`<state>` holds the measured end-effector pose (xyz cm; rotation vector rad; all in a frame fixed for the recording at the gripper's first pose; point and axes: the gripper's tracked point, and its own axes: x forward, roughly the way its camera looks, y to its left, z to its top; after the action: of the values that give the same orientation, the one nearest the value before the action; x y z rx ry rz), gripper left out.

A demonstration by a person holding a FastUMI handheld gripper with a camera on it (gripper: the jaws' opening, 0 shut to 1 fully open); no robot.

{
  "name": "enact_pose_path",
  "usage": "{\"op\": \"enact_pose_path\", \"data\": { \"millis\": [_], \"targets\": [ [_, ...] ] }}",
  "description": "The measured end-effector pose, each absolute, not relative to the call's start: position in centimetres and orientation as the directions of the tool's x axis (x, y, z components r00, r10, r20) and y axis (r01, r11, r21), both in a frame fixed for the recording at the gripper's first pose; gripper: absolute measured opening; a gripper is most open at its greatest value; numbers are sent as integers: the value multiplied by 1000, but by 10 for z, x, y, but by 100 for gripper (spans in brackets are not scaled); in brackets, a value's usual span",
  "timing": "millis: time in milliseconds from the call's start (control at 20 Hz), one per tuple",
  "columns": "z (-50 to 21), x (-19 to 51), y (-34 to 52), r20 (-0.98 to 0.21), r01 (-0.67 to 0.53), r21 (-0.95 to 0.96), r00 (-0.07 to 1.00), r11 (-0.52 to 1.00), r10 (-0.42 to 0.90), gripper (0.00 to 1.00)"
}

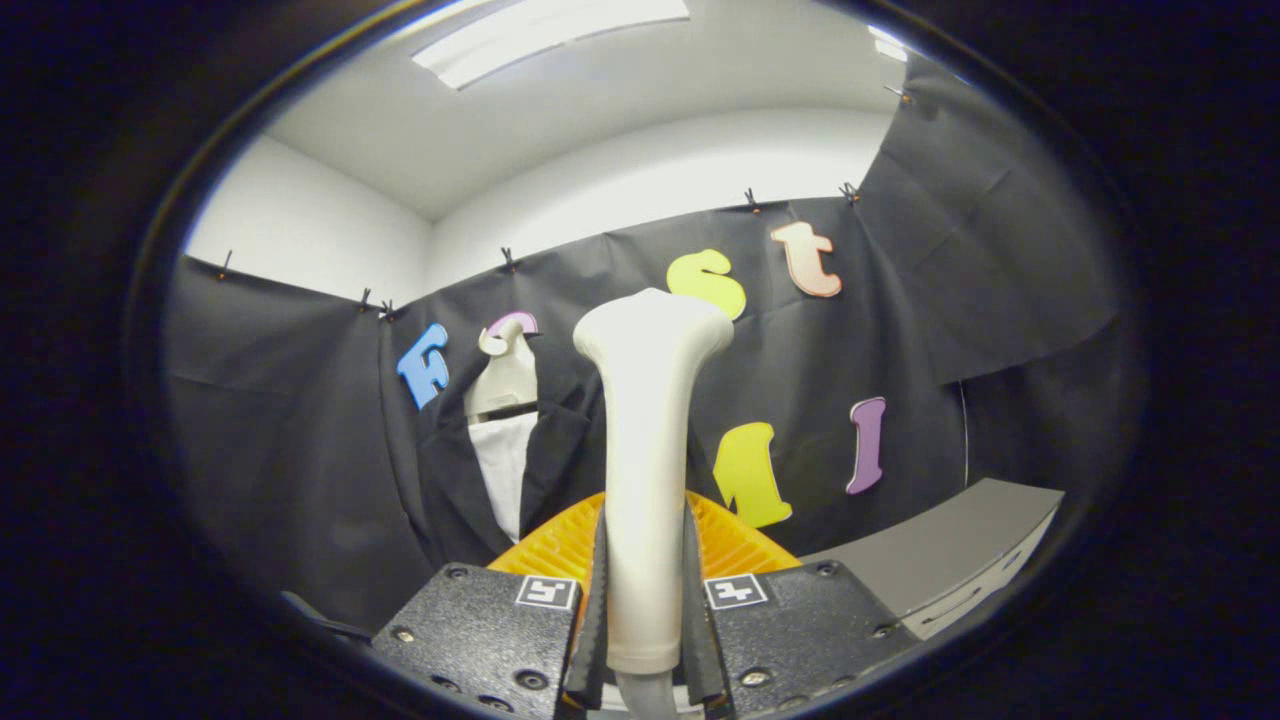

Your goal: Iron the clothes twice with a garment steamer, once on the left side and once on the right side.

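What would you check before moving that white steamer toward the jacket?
1. Grip: the gripper jaws press both sides of the steamer handle: ok.
2. Steamer upright, head on top: ok.
3. Dark jacket over a white shirt hangs on its hanger beyond the steamer, on the left: ok.
4. Steamer head touching the cloth: not yet, not ok.
5. Steam on: cannot tell.
6. Orange ridged thing just behind the handle, whether it blocks: cannot tell.
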<state>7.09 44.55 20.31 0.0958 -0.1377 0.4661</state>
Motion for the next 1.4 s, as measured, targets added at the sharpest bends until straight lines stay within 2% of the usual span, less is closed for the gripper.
{"op": "enact_pose_path", "data": {
  "millis": [400,1000,1400],
  "targets": [
    [181,85,505,146,-523,-23,841,852,521,33],
    [106,96,485,23,-517,-31,855,855,518,34],
    [45,95,484,-102,-519,-10,851,855,516,34]
  ]
}}
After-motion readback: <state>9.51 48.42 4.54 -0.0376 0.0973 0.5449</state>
